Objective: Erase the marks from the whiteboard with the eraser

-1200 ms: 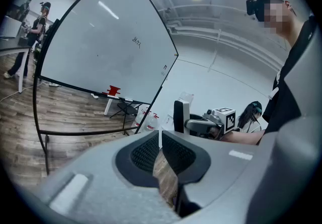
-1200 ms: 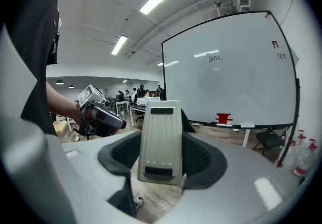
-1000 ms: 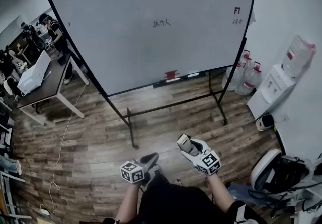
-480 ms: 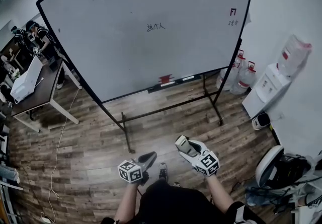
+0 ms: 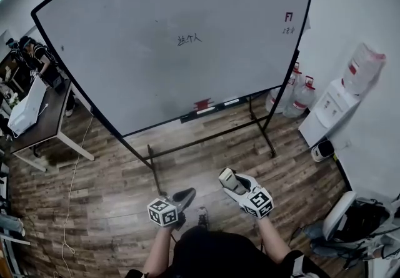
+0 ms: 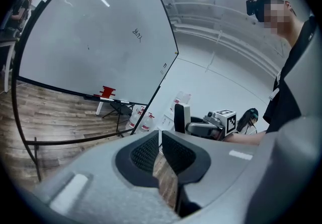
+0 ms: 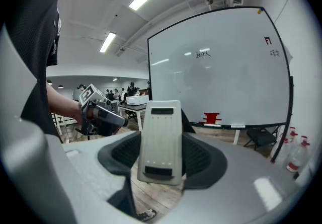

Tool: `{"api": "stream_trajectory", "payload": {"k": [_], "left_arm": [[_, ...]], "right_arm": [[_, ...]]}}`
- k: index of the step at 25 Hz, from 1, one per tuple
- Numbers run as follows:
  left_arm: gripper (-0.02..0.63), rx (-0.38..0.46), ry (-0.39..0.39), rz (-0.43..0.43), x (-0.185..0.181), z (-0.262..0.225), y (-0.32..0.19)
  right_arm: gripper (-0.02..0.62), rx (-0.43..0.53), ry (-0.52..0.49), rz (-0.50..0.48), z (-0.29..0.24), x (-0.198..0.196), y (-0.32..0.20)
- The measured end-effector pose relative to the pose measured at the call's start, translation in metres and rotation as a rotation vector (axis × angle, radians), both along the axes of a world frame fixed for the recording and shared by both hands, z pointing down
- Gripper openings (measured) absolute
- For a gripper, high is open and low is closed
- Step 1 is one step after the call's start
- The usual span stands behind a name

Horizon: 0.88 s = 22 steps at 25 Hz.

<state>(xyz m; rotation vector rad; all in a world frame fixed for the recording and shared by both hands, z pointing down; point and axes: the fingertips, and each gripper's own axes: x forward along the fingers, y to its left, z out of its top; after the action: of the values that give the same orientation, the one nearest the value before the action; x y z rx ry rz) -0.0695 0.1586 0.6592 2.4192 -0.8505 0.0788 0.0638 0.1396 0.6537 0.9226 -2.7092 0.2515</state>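
Note:
The big whiteboard [image 5: 125,52] stands on a black frame ahead of me. It carries small black marks near its middle [image 5: 189,39] and red and black marks at its upper right [image 5: 289,20]. A red object [image 5: 204,105] sits on its tray. My right gripper [image 5: 232,182] is shut on a pale grey eraser [image 7: 161,137], held low over the wooden floor, well short of the board. My left gripper [image 5: 185,195] hangs beside it, shut with nothing between its pads [image 6: 146,151]. The board [image 7: 226,72] also shows in the right gripper view.
A white water dispenser [image 5: 340,108] and water jugs [image 5: 299,97] stand at the right of the board. A desk [image 5: 47,117] with people behind it is at the left. A cable [image 5: 74,189] runs along the floor. A chair and bags [image 5: 350,217] lie at lower right.
The board has grown larger and shifted left in the head view, as the person has stepped nearer. Both grippers keep their places and their states.

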Motion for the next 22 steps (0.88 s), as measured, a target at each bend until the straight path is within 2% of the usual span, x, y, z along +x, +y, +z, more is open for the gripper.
{"api": "stream_trajectory", "payload": {"k": [14, 22], "left_arm": [[0.02, -0.014, 0.009, 0.039, -0.027, 0.005, -0.073], [0.02, -0.017, 0.012, 0.091, -0.04, 0.009, -0.114]], "right_arm": [[0.256, -0.008, 0.012, 0.027, 0.004, -0.027, -0.067], [0.256, -0.002, 0.022, 0.058, 0.004, -0.044, -0.105]]}}
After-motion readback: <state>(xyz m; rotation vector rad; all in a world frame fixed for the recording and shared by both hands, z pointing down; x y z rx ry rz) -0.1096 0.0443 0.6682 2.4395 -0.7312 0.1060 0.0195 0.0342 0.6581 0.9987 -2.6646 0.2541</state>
